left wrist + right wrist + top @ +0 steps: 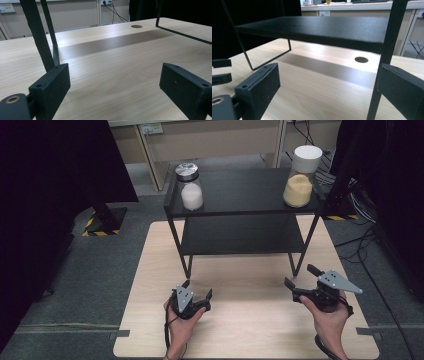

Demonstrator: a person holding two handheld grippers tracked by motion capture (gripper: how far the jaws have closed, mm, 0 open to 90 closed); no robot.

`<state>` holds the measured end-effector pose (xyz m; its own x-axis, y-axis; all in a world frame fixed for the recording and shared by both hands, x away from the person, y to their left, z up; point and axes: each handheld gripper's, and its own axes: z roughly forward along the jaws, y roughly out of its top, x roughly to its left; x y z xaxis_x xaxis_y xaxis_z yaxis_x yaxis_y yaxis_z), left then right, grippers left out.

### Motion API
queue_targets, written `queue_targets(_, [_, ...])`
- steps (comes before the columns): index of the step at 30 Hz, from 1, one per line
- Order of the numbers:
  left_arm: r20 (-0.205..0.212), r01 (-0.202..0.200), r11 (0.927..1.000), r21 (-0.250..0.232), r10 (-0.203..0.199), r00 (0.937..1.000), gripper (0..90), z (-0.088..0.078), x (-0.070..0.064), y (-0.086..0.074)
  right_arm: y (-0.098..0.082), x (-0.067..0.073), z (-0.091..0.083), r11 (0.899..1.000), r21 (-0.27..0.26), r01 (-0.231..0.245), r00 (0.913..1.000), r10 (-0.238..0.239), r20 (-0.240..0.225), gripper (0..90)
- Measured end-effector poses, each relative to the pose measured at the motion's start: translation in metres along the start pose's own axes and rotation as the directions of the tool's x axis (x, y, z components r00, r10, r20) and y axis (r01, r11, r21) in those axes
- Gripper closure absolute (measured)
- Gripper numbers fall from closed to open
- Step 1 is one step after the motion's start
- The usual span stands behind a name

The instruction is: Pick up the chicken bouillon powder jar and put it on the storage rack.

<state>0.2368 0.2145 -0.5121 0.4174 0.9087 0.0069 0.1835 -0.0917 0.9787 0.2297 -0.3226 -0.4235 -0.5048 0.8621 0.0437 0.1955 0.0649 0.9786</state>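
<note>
The black shelf [240,190] hides the far part of the table [240,320] behind it. What the white stuff in the jar [190,187] at 11 o'clock is, and the yellow stuff in the jar [300,177] at 1 o'clock, is too small to tell. At 6 o'clock, the bottom edge cuts off both arms.

My left gripper [198,296] low, jaws spread wide, nothing between. My right gripper [300,277] same, jaws wide, hand [327,312] gripping.

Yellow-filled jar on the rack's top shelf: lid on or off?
On. The jar with yellow contents stands upright with its white lid seated on top.
</note>
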Motion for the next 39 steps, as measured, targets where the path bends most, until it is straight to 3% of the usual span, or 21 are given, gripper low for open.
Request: queue_targets(39, [-0.002, -0.006, 1.0000, 0.000, 0.006, 1.0000, 8.9, 0.000, 0.000, 0.000, -0.041, 0.006, 0.003, 0.997, 0.070, -0.029, 0.9995, 0.028, 0.016, 4.7])
